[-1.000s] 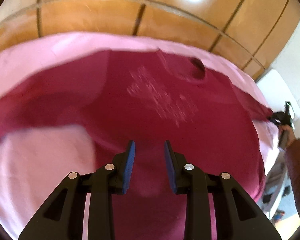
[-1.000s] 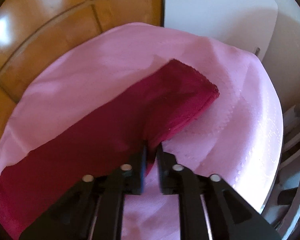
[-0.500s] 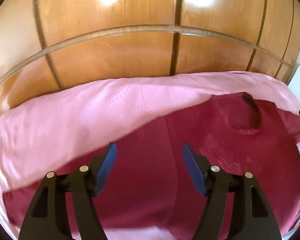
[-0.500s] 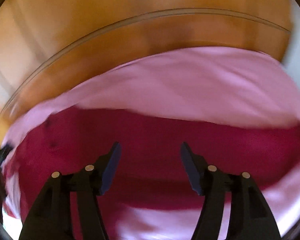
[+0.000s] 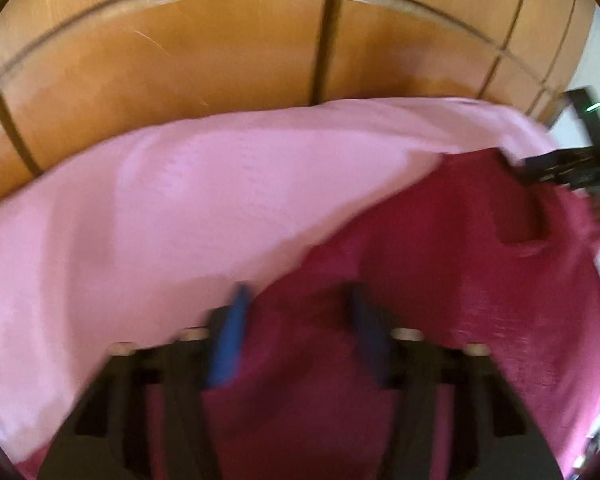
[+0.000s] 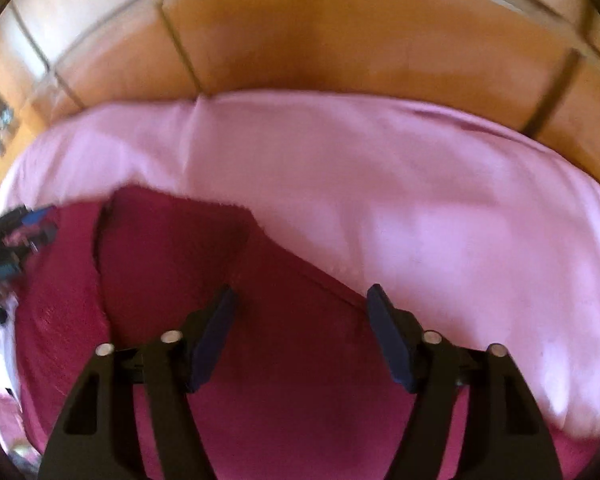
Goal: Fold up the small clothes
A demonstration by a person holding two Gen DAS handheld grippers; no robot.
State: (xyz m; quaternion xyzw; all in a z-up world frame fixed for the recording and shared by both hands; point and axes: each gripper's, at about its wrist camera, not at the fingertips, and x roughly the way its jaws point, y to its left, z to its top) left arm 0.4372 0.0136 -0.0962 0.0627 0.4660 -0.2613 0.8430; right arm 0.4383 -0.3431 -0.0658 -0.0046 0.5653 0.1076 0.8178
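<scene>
Because no cloth is clamped at this moment, both tools appear to be placed for a fresh hold: the left hand-held gripper [image 5: 296,316] is held with fingers apart over the sloping edge of the maroon garment [image 5: 440,280], and the right hand-held gripper [image 6: 302,312] is likewise spread wide above the sleeve side. The garment is laid flat on the pink cloth [image 6: 380,184] covering the counter, wooden floor [image 5: 220,60] beyond. Compared with a second earlier, the right fingers, then pinched on a sleeve fold, have been released.
</scene>
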